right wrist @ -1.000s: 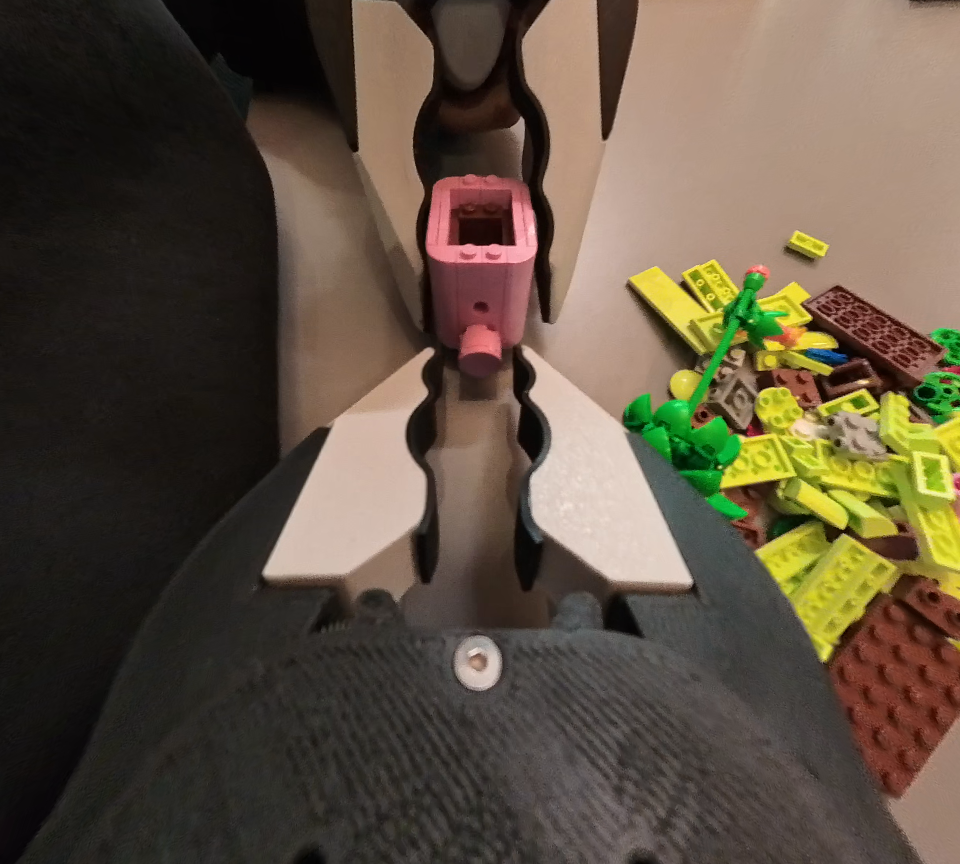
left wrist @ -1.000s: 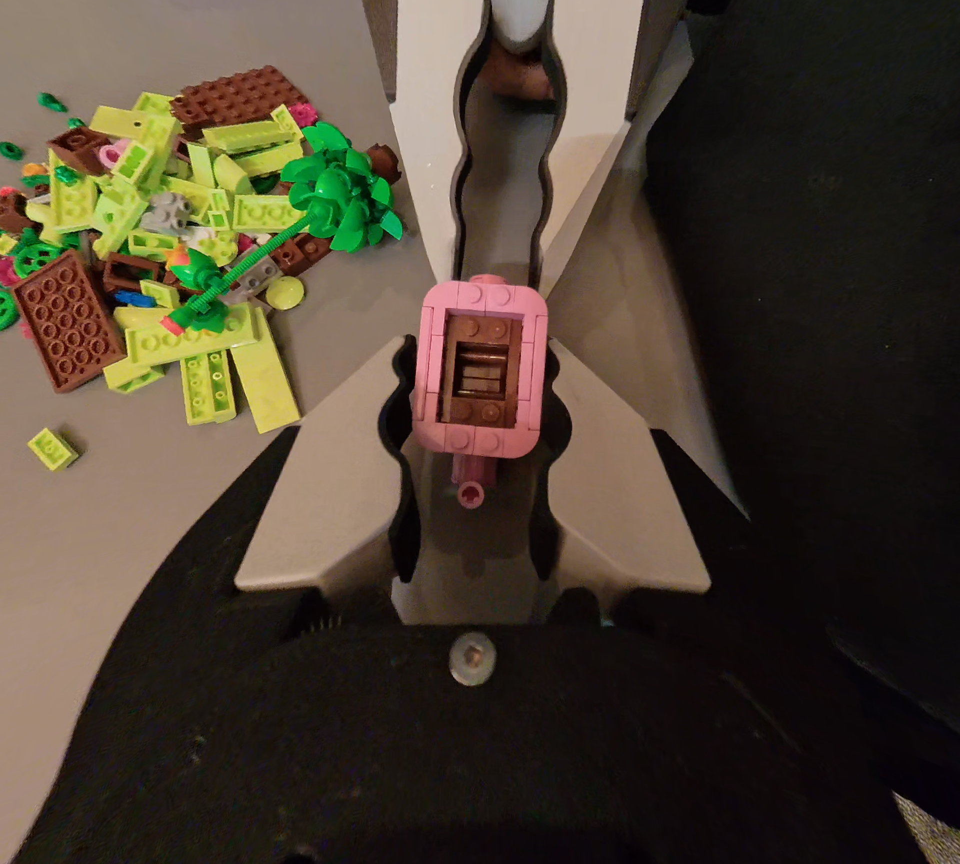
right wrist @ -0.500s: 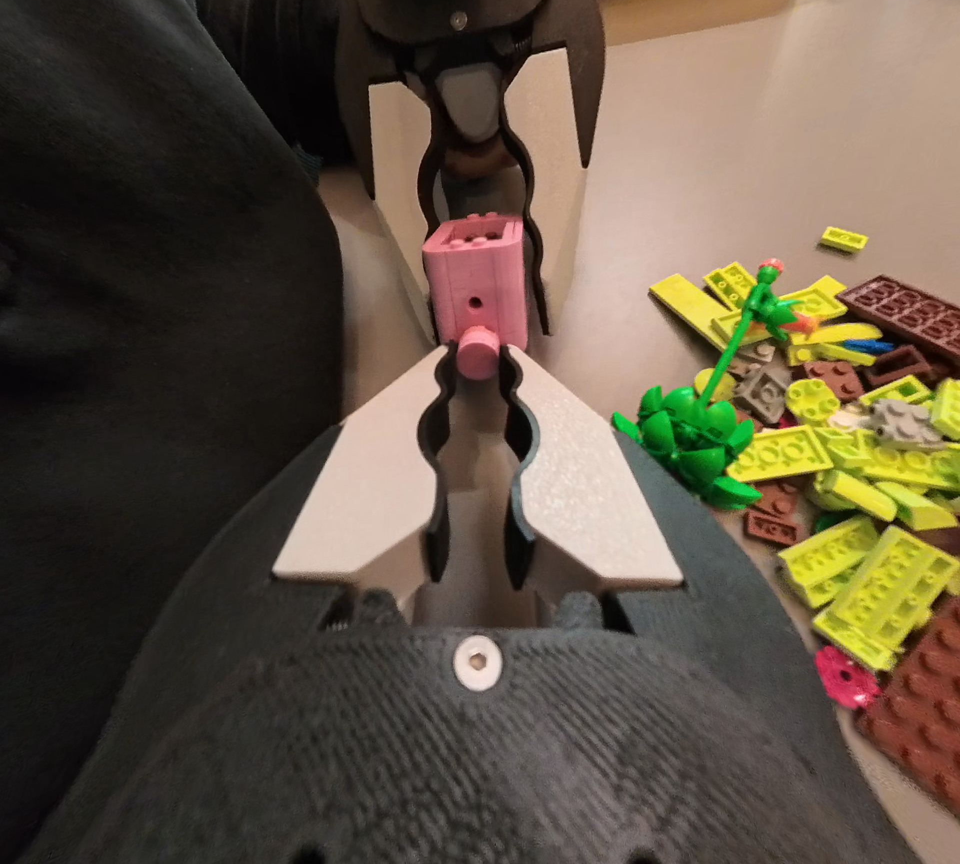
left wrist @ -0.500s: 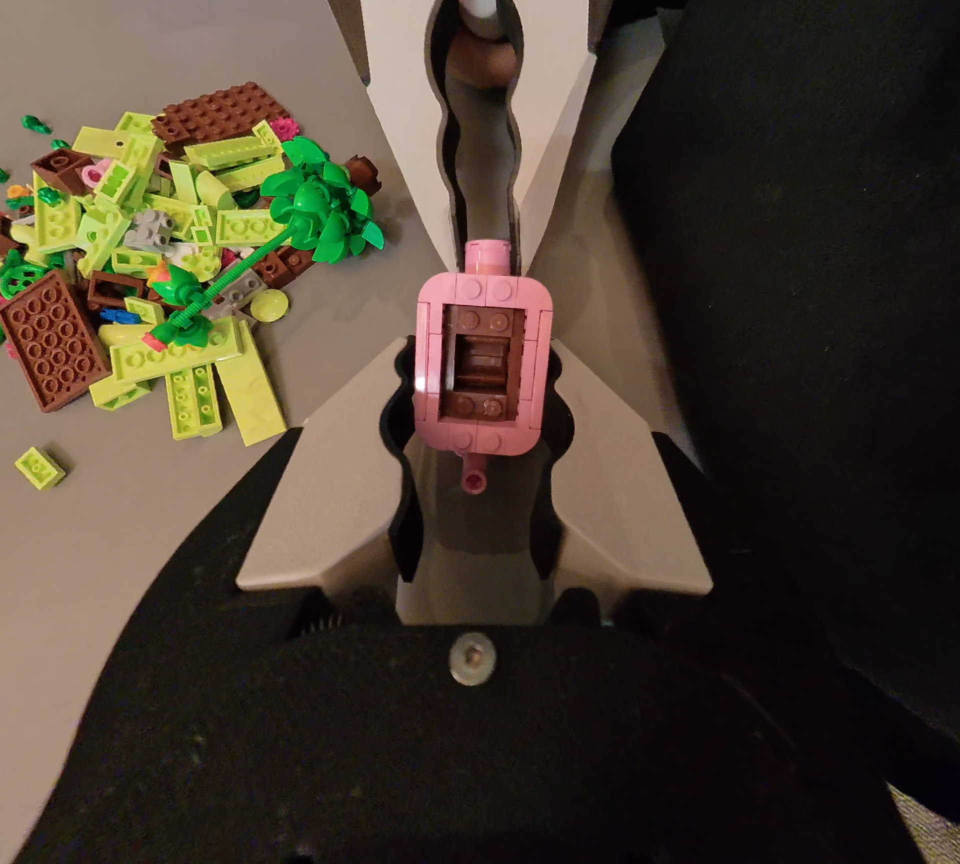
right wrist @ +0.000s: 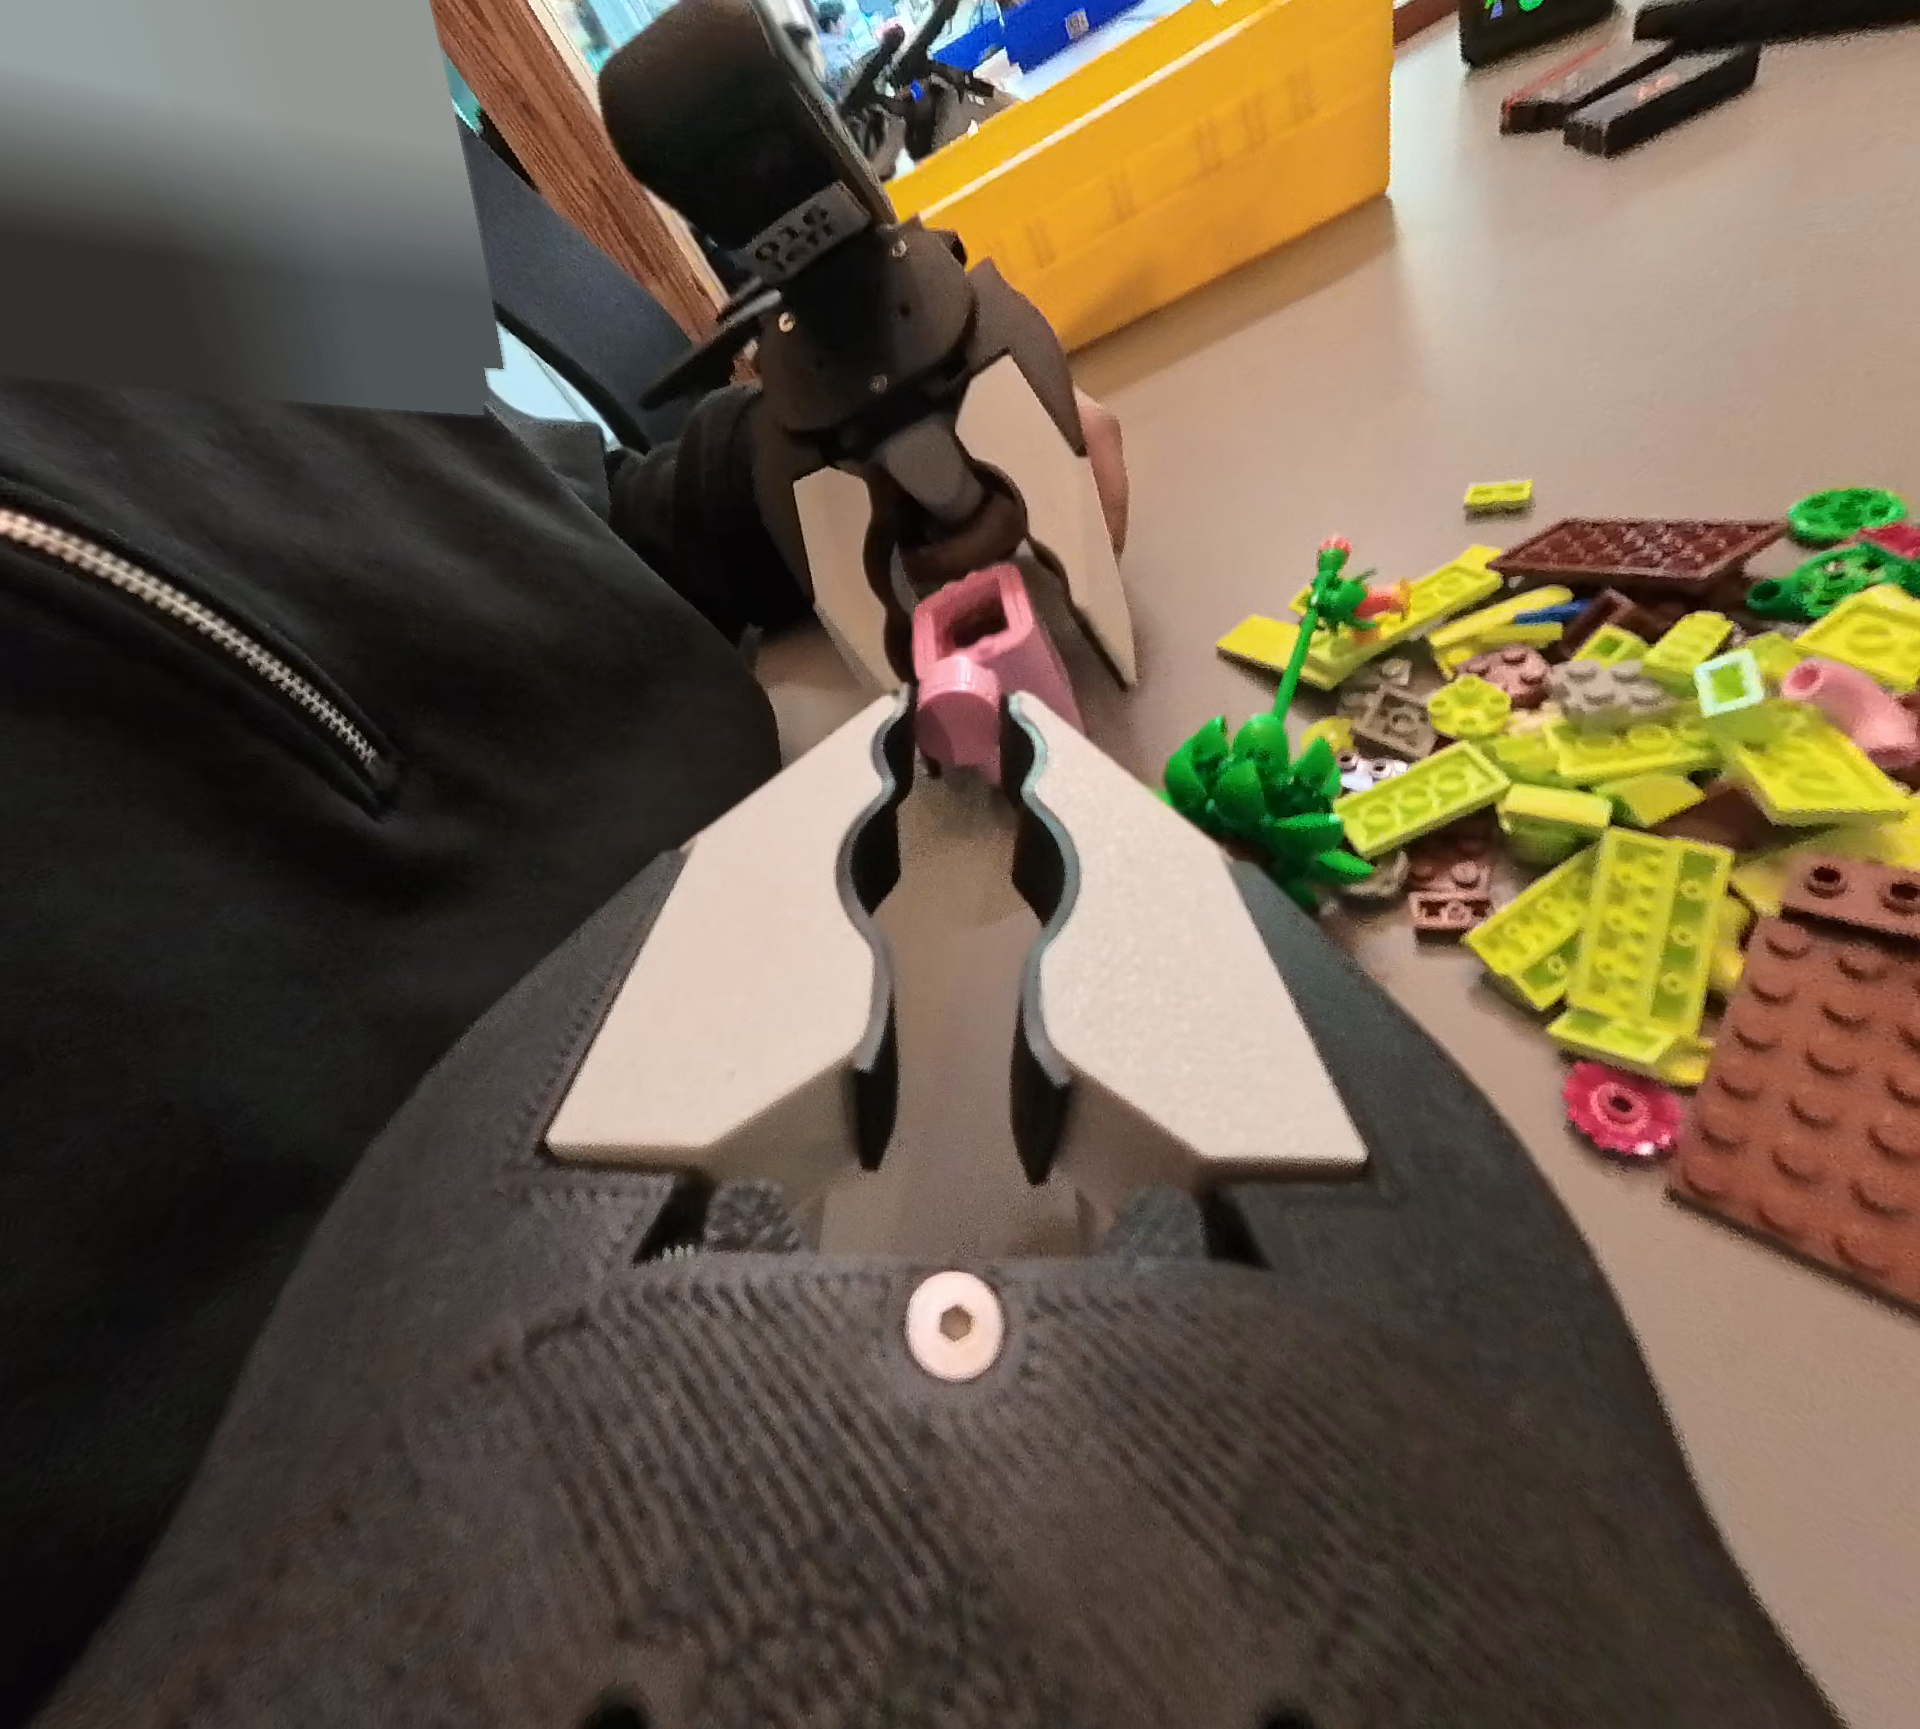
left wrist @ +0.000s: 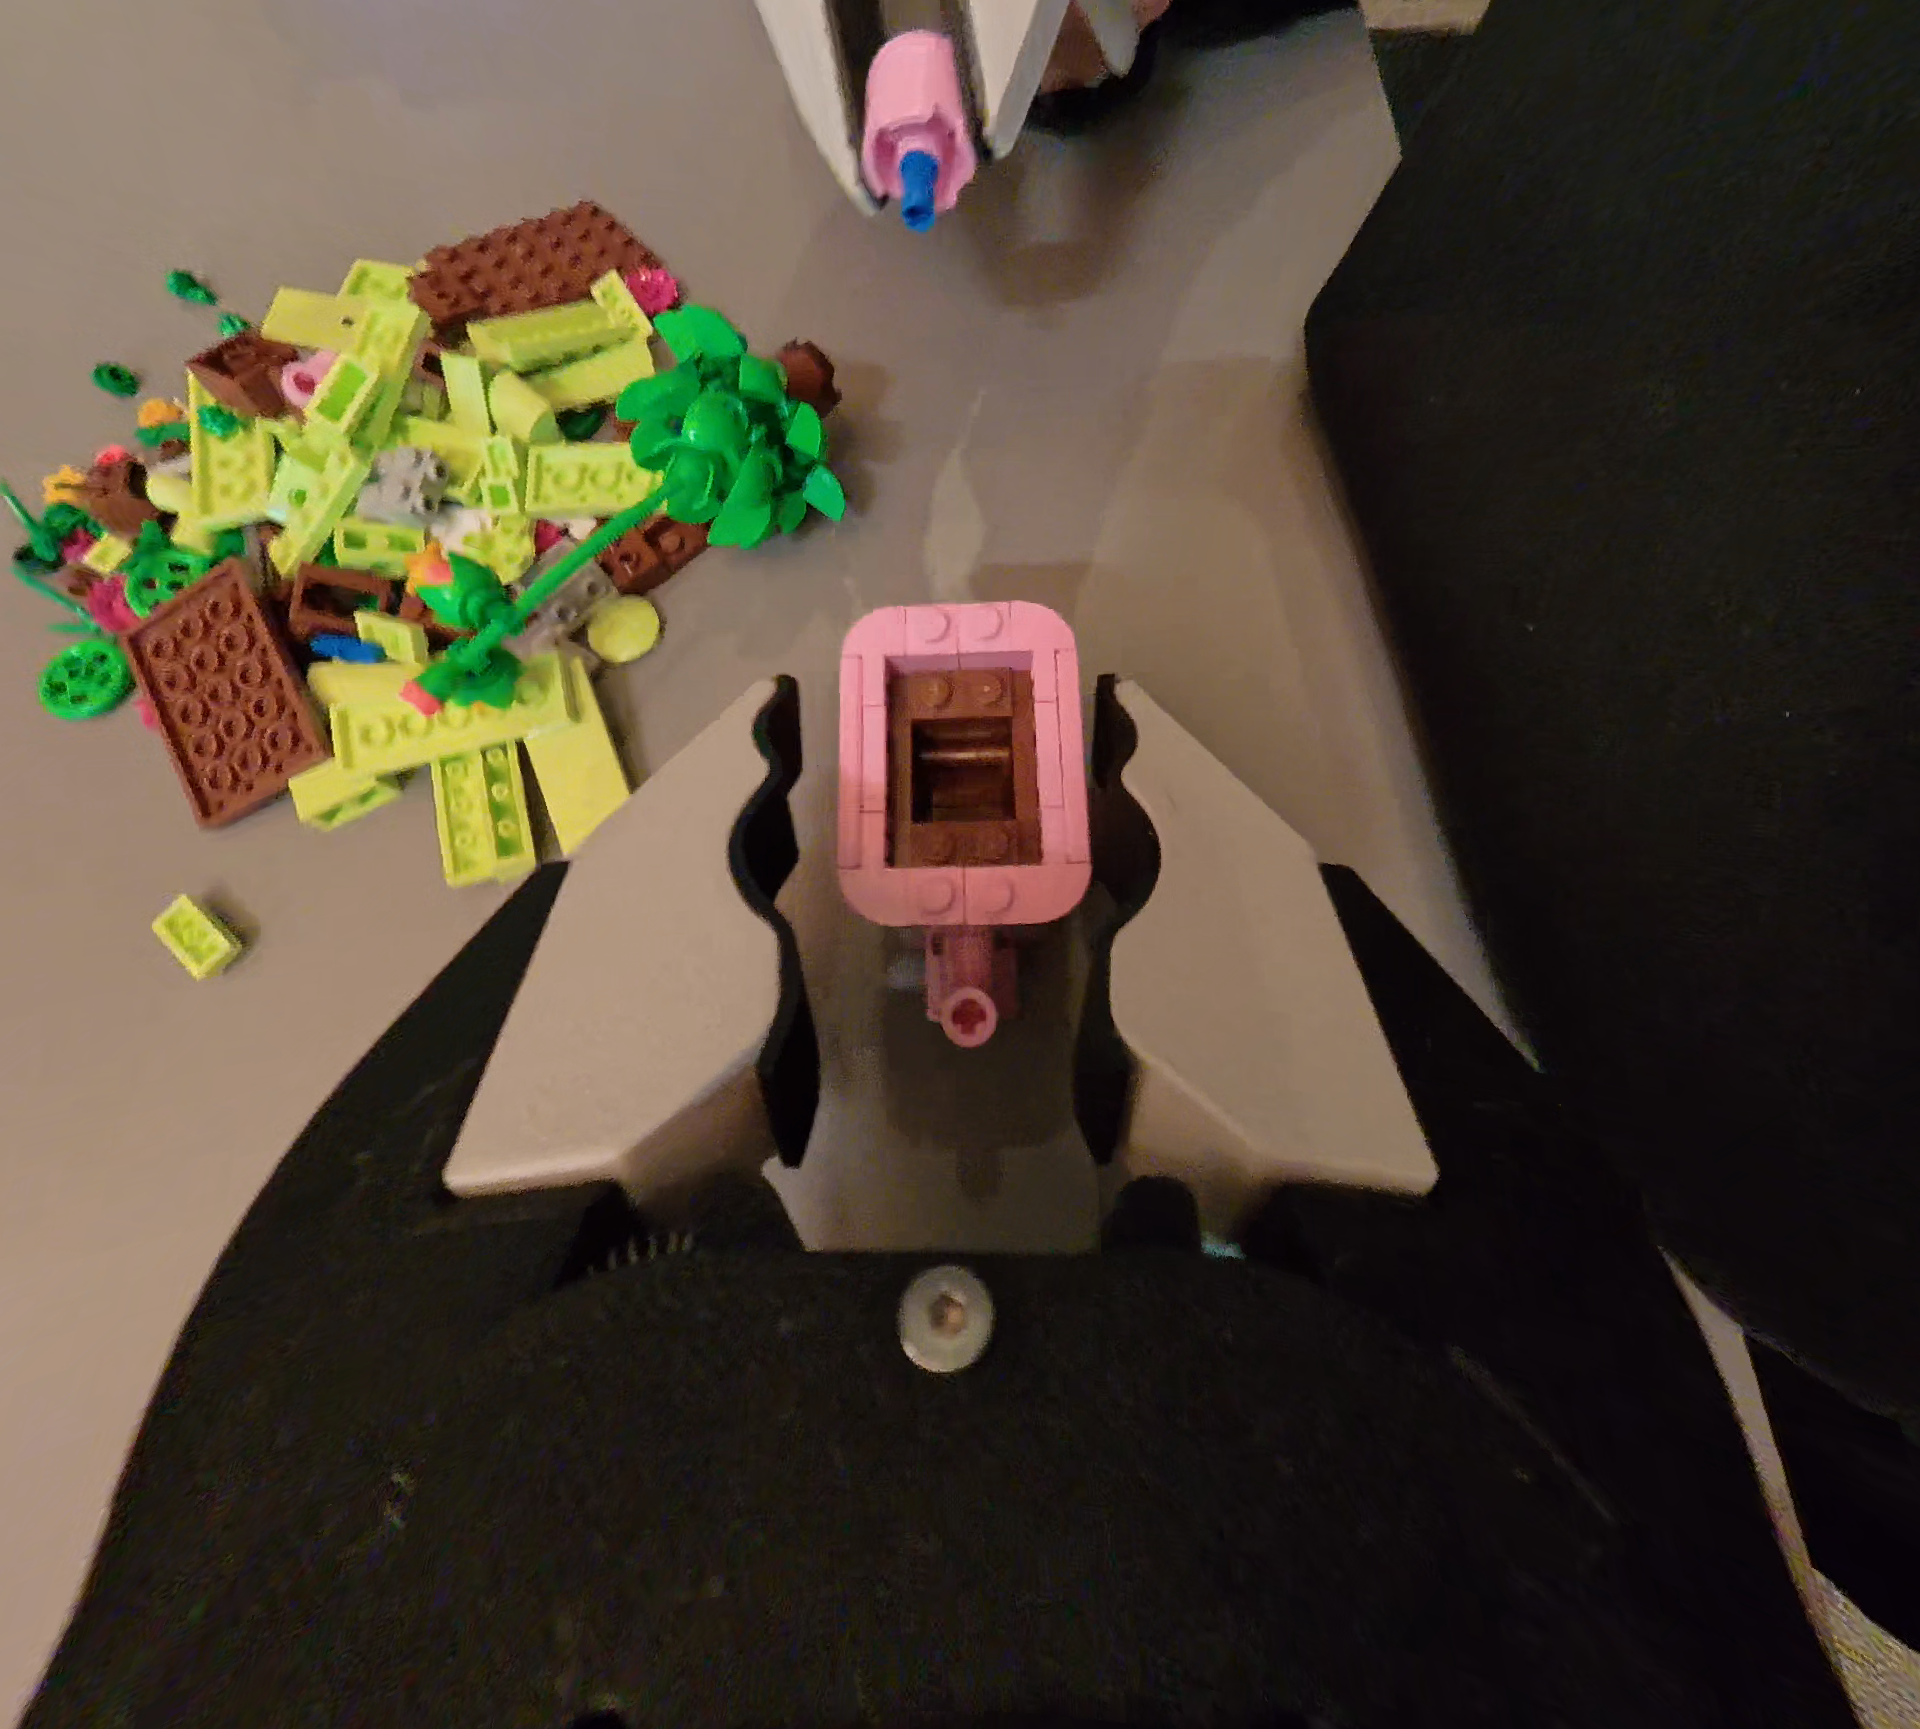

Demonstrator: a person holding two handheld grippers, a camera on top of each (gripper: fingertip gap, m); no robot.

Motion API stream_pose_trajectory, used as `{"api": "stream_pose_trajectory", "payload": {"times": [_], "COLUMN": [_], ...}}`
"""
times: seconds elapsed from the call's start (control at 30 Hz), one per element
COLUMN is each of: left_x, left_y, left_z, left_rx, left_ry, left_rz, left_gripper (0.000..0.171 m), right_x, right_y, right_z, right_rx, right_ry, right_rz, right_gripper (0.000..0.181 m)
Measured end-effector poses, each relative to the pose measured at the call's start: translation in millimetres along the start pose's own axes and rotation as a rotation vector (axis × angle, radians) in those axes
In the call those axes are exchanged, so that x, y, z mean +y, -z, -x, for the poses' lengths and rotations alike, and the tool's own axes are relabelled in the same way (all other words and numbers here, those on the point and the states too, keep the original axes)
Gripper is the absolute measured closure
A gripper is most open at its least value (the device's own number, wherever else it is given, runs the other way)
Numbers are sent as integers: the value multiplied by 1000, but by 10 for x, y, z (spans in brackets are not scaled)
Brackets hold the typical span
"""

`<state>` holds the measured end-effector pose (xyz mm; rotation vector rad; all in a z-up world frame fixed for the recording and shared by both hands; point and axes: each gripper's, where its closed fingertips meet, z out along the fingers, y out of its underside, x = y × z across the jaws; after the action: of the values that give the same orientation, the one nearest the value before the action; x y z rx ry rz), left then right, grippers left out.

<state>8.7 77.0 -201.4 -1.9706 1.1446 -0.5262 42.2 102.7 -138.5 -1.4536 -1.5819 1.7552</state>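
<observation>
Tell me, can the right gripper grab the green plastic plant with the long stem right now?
Probably not yet. The right gripper is shut on a small pink round piece with a blue pin, so it's full. The green plastic plant lies uncovered atop the brick pile, so nothing else blocks it.

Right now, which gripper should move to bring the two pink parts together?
Probably right: the right gripper holds the small pink piece, its blue pin pointing toward the pink block, which the left gripper clamps by its sides.
</observation>
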Motion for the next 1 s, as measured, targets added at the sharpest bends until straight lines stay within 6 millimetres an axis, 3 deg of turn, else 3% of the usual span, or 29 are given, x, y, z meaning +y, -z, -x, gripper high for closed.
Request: {"api": "stream_pose_trajectory", "payload": {"times": [0.07, 0.13, 0.2, 0.27, 0.37, 0.43, 0.5, 0.57, 0.67, 0.83, 1.0], "left_x": [-155, -431, -770, -1057, -1275, -1280, -1216, -1113, -1011, -969, -925], "left_y": [47, 167, 346, 537, 713, 751, 727, 637, 513, 394, 324], "left_z": [31, 140, 257, 382, 516, 656, 730, 789, 756, 715, 743], "left_rx": [-2, -47, -94, -138, -108, -115, -101, -55, 76, 178, 212], "left_ry": [-12, -29, -49, -62, -8, 53, 108, 245, 388, 464, 524], "left_rz": [-61, -186, -347, -482, -580, -601, -614, -607, -600, -602, -601], "left_gripper": [110, 110, 118, 139, 141, 147, 171, 171, 157, 151, 158], "right_x": [-129, -361, -643, -894, -1066, -1076, -1053, -999, -888, -737, -627], "right_y": [3, 30, 67, 82, 12, -50, -82, -91, -106, -143, -172], "right_z": [20, 57, 60, 47, -86, -189, -253, -293, -346, -431, -497], "right_rx": [-38, -102, -164, -230, -249, -231, -210, -192, -156, -92, -84], "right_ry": [-4, -21, -36, -35, 34, 80, 100, 111, 138, 204, 196], "right_rz": [-44, -118, -191, -226, -192, -171, -190, -209, -186, -121, -83], "right_gripper": [167, 167, 167, 168, 168, 168, 168, 168, 167, 167, 167]}}
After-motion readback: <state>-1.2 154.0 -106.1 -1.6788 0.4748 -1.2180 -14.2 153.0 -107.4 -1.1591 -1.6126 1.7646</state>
